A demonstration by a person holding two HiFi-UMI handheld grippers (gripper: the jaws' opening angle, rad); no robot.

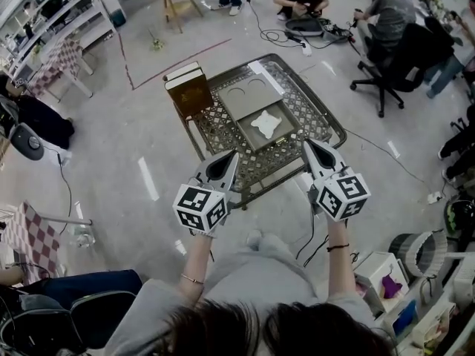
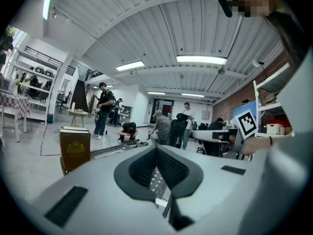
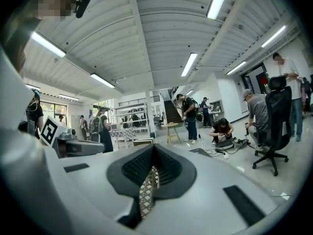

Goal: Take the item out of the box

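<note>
An open grey box (image 1: 247, 135) lies on a metal lattice table (image 1: 315, 119). Inside it rests a white item (image 1: 266, 124). Just behind it lies a grey panel with two round cutouts (image 1: 249, 95). My left gripper (image 1: 232, 156) hovers at the table's near edge, left of the box, jaws together and empty. My right gripper (image 1: 306, 144) hovers right of the box, also shut and empty. In the left gripper view the closed jaws (image 2: 156, 148) point over the lattice. The right gripper view shows its closed tips (image 3: 153, 148) the same way.
A brown box (image 1: 190, 91) stands upright at the table's left corner, also in the left gripper view (image 2: 75, 151). People work on the floor and at an office chair (image 1: 401, 65) beyond the table. Cables run across the floor to the right.
</note>
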